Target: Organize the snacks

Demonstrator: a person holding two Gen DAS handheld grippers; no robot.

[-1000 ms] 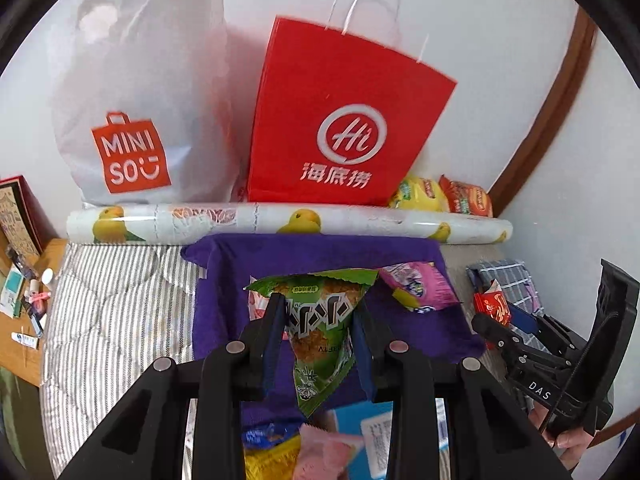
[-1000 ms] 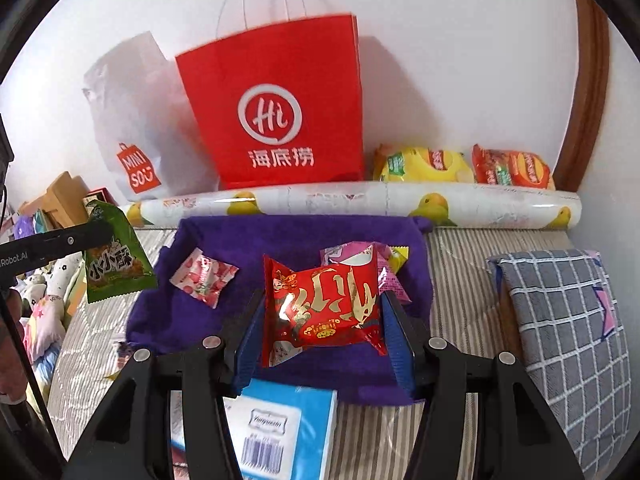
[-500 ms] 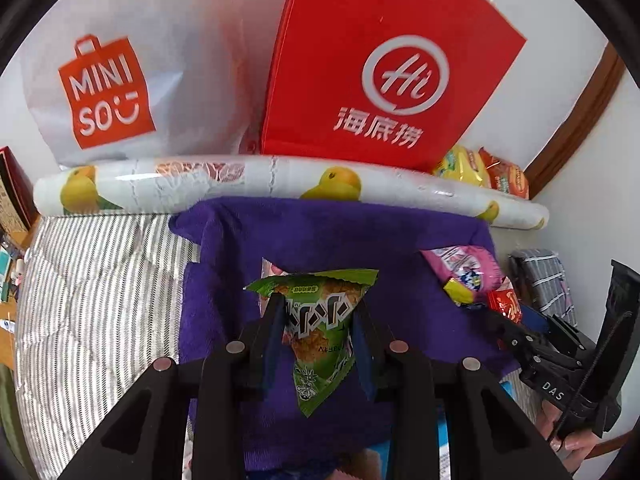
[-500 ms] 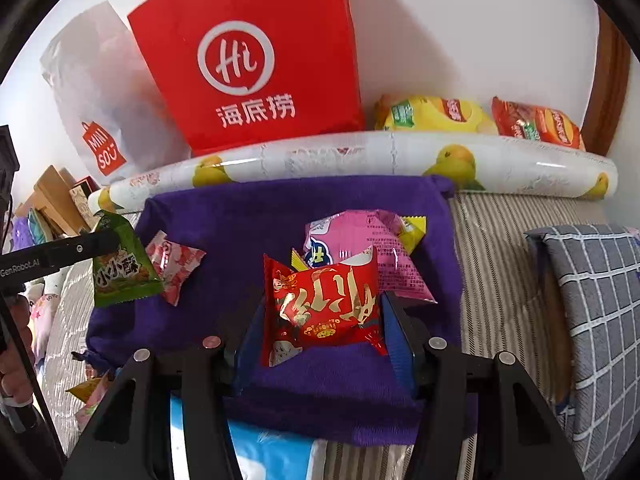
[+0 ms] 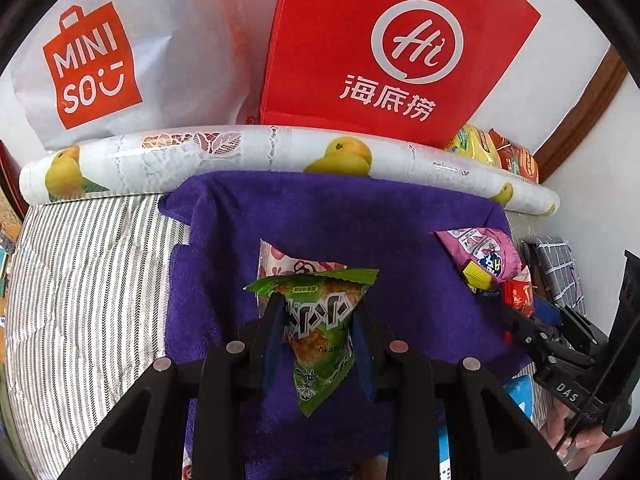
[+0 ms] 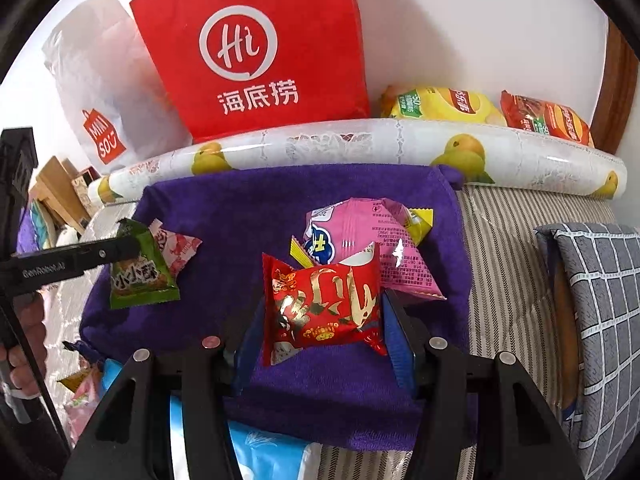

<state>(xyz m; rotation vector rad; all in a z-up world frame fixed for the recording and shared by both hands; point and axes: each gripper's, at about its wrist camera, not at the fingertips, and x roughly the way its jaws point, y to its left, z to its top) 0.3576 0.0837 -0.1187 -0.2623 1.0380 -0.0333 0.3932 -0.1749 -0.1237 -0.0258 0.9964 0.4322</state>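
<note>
My left gripper [image 5: 316,320] is shut on a green triangular snack packet [image 5: 320,328], held just above a purple towel [image 5: 340,216]. A red-and-white packet [image 5: 288,260] lies on the towel right behind it. My right gripper [image 6: 324,316] is shut on a shiny red snack packet [image 6: 324,308] over the same purple towel [image 6: 248,216]. Behind the red packet lies a pink packet [image 6: 360,232] with small yellow packets at its edges. In the right wrist view the left gripper [image 6: 124,250] shows at the left with the green packet [image 6: 140,276].
A roll printed with yellow fruit [image 6: 360,148] borders the towel's far edge. Behind it stand a red paper bag [image 6: 256,52] and a white plastic bag [image 6: 104,92]; yellow and orange chip bags [image 6: 440,104] lie at right. A checked cushion [image 6: 596,320] sits right, a blue pack [image 6: 264,456] near.
Both grippers have sunk toward the purple towel with their packets still held; the bags behind now fill more of both views.
</note>
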